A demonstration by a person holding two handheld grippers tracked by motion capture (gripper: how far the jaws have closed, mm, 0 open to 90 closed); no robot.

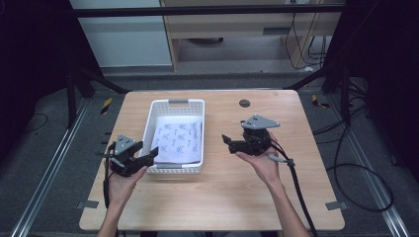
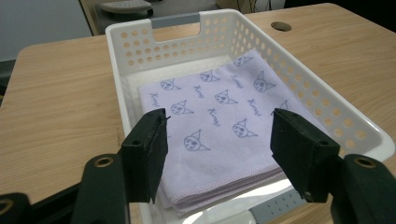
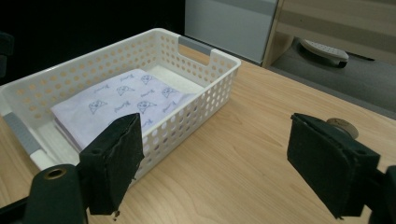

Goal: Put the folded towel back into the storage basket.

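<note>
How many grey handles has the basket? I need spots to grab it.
2: one grey handle on the white basket's far end wall, one grey handle on its near end wall, by the left gripper.

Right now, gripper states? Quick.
Left gripper: open, holding nothing, at the white basket's near end.
Right gripper: open, holding nothing.

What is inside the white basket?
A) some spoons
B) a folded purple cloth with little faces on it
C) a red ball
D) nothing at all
B: the left gripper view looks into the white basket at a folded purple cloth printed with little faces.
</note>
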